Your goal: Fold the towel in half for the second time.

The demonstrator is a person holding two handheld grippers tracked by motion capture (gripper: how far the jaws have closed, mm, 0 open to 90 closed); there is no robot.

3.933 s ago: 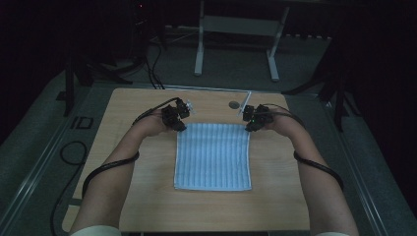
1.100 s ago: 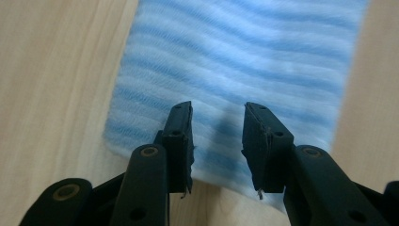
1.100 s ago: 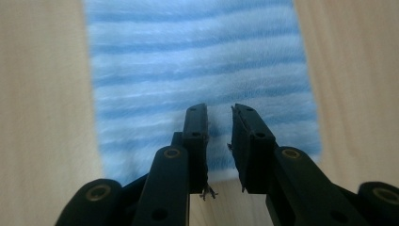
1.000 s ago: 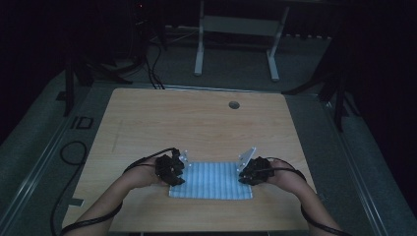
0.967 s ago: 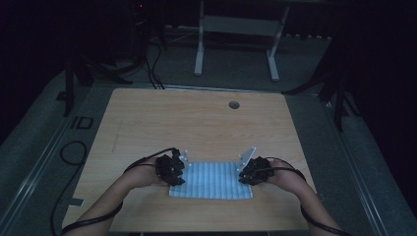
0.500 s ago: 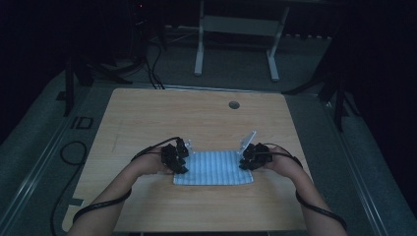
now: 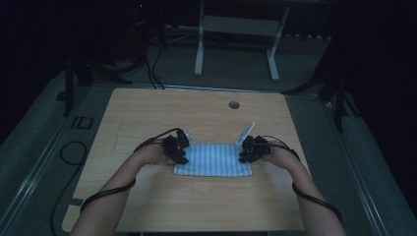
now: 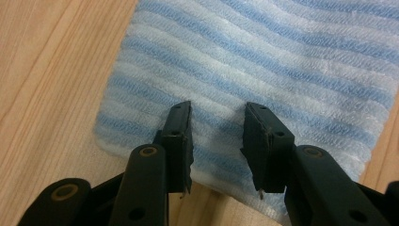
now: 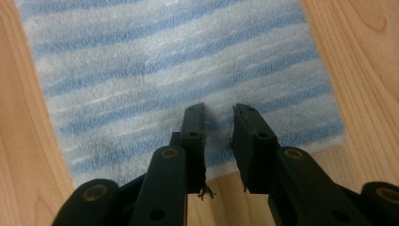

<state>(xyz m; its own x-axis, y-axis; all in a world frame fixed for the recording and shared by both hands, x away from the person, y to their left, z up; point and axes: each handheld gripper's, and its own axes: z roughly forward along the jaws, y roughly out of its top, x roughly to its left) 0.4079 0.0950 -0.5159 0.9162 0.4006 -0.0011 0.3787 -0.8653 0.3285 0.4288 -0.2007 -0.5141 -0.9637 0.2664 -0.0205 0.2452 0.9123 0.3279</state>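
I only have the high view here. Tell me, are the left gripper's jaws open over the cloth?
Observer: Yes. In the left gripper view, the left gripper has its jaws apart, and the cloth lies flat in the gap.
Operator: And the right one?
Observer: The right gripper shows a narrower gap. It is also open, over the cloth near its edge.
Operator: Anything caught on the jaws?
Observer: A small tuft of threads hangs from the right gripper's jaw on the left of its own view.
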